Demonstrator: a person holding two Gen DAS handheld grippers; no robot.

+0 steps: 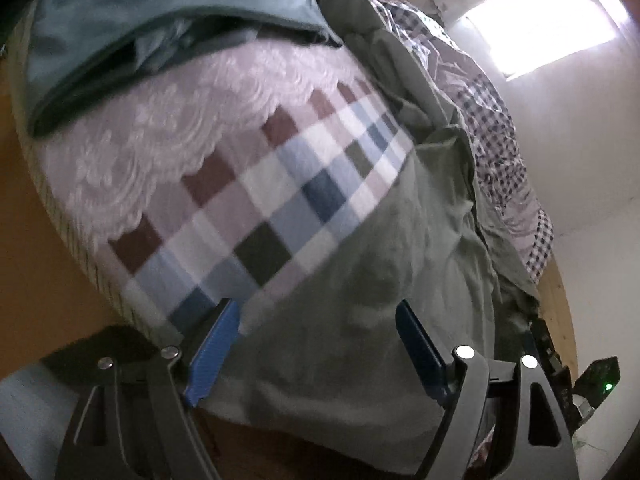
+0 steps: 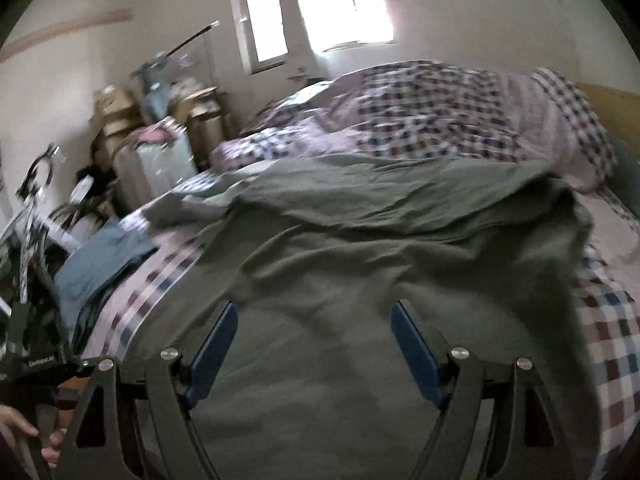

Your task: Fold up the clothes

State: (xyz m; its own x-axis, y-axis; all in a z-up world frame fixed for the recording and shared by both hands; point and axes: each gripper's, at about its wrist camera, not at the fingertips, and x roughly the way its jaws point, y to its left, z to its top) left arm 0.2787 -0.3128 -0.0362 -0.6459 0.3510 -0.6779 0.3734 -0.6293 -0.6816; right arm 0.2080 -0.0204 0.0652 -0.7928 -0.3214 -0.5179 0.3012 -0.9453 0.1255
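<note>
A grey-green garment (image 1: 400, 240) lies crumpled across the checked bedsheet (image 1: 260, 200). My left gripper (image 1: 317, 305) hovers over its near edge, jaws wide apart, nothing between the blue pads (image 1: 216, 344). In the right wrist view the same garment (image 2: 360, 240) spreads over most of the bed. My right gripper (image 2: 315, 308) stands open just above it, not touching the cloth. A hand (image 2: 16, 428) holds the left gripper's black body (image 2: 40, 360) at the lower left. A folded blue-teal pile (image 1: 140, 20) sits at the bed's far corner.
A bunched checked quilt (image 2: 440, 112) lies beyond the garment. Boxes and a suitcase (image 2: 160, 152) stand by the wall under a bright window (image 2: 320, 0). A bicycle-like frame (image 2: 32, 208) is at the left. The wooden bed edge (image 1: 560, 300) runs along the right.
</note>
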